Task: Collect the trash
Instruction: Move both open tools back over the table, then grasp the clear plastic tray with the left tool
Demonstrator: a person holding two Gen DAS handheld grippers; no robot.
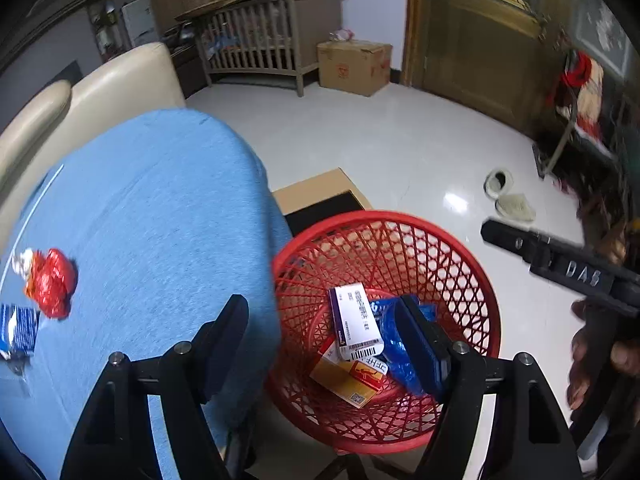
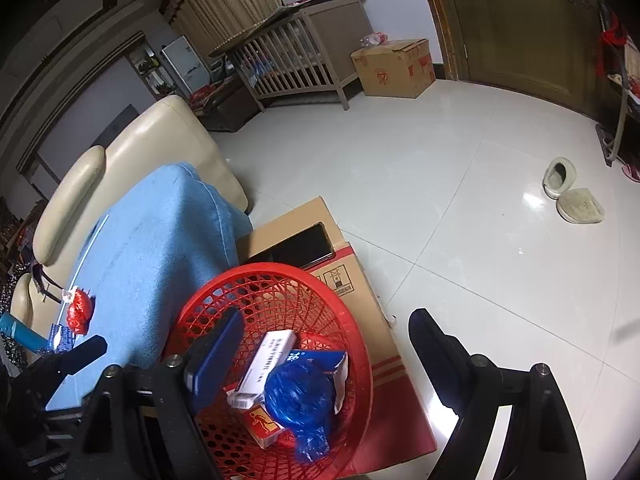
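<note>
A red mesh basket [image 1: 472, 280] [image 2: 224, 292] stands on a cardboard box beside a blue-covered table [image 1: 160, 208] [image 2: 160, 232]. Inside lie a white and purple box [image 1: 354, 320] [image 2: 266, 364], a blue plastic bag [image 1: 394, 340] [image 2: 300, 396] and an orange box [image 1: 340, 378]. On the table lie a crumpled red wrapper [image 1: 50, 282] [image 2: 78, 310] and a blue and white packet [image 1: 18, 330] [image 2: 62, 338]. My left gripper [image 1: 324, 320] is open and empty over the table edge and basket. My right gripper [image 2: 326, 330] is open and empty above the basket; it also shows at the right of the left wrist view [image 1: 560, 264].
A cream sofa [image 1: 120, 80] [image 2: 160, 132] stands behind the table. The cardboard box [image 2: 360, 304] under the basket holds a dark phone [image 2: 298, 246]. Two slippers [image 2: 568, 192] lie on the white tiled floor. A crib [image 2: 296, 56] and a carton [image 2: 394, 68] stand at the far wall.
</note>
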